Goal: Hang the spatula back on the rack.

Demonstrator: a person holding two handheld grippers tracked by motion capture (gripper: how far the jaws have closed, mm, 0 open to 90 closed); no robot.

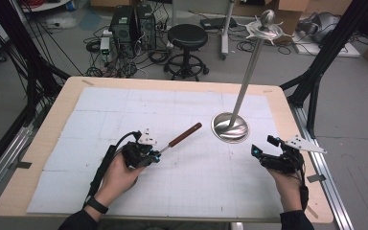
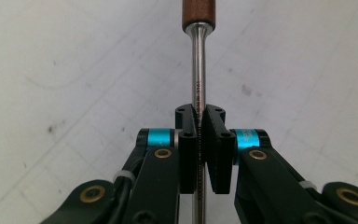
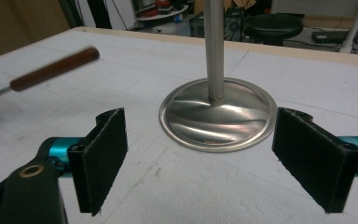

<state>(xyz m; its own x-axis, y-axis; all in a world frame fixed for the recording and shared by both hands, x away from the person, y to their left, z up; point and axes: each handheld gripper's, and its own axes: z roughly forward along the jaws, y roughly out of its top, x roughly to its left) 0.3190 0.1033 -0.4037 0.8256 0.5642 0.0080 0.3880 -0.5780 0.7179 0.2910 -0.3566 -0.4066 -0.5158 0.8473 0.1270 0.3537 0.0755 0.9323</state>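
Observation:
My left gripper (image 1: 157, 154) is shut on the thin metal shaft (image 2: 198, 79) of a tool with a brown wooden handle (image 1: 185, 134). The tool points up and to the right over the white mat, handle end away from me. In the left gripper view the shaft runs straight between the closed pads (image 2: 188, 154), and the handle (image 2: 198, 14) is at the top edge. My right gripper (image 1: 263, 149) is open at the right of the table, just short of the round base (image 1: 230, 127) of a metal stand. The right gripper view has that base (image 3: 219, 114) between my spread pads (image 3: 100, 156).
The stand's pole (image 1: 250, 67) rises tall to a star-shaped top with a knob (image 1: 266, 25). A white gridded mat (image 1: 124, 115) covers the wooden table (image 1: 57, 103). Behind the table are a black stool (image 1: 187, 37), computer cases (image 1: 133, 21) and floor cables. Black frame legs (image 1: 316, 72) stand at the right.

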